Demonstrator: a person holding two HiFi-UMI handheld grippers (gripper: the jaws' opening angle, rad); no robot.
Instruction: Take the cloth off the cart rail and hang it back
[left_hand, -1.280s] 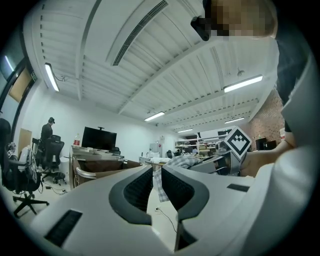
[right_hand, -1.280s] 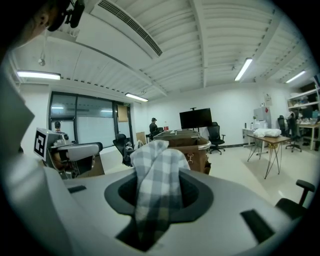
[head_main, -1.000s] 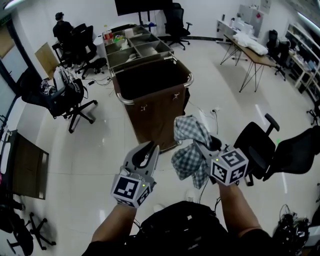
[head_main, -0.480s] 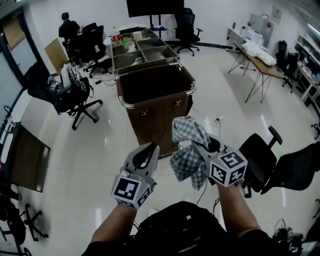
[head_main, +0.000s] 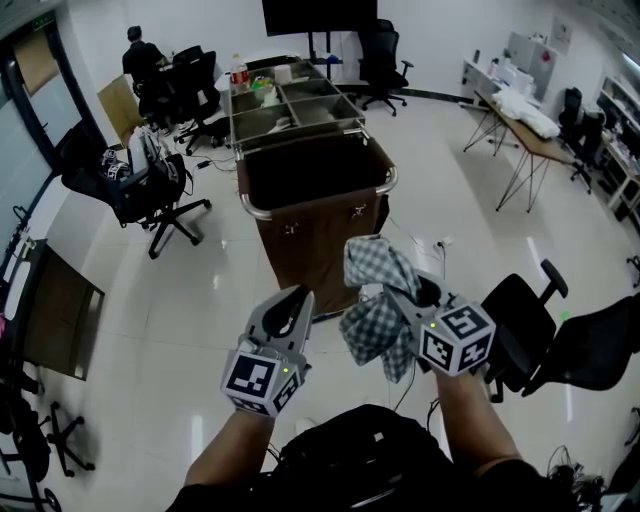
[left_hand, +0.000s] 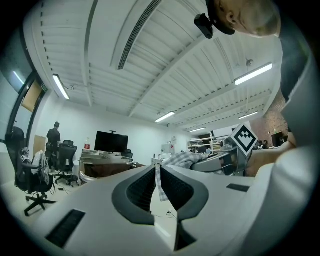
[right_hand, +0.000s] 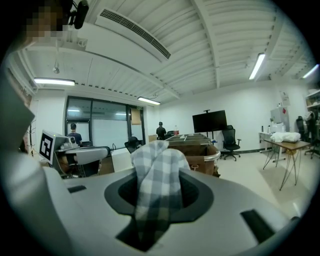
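A grey-and-white checked cloth (head_main: 372, 300) hangs bunched from my right gripper (head_main: 402, 292), which is shut on it, held in the air in front of the cart. In the right gripper view the cloth (right_hand: 157, 172) fills the gap between the jaws and drapes over them. The brown cart (head_main: 315, 225) with its chrome rail (head_main: 262, 211) stands a short way ahead of both grippers. My left gripper (head_main: 287, 312) hovers beside the cloth, apart from it. In the left gripper view its jaws (left_hand: 156, 186) stand nearly together with nothing between them.
Metal trays (head_main: 290, 105) with bottles sit on the cart's far half. Black office chairs stand at the left (head_main: 140, 190) and at the right (head_main: 525, 325). A folding table (head_main: 525, 125) is at the back right. A person (head_main: 145, 60) sits far back left. The floor is glossy white.
Both grippers and the cloth keep the same pose. The room has shifted slightly in the head view, with the cart now a little more to the right.
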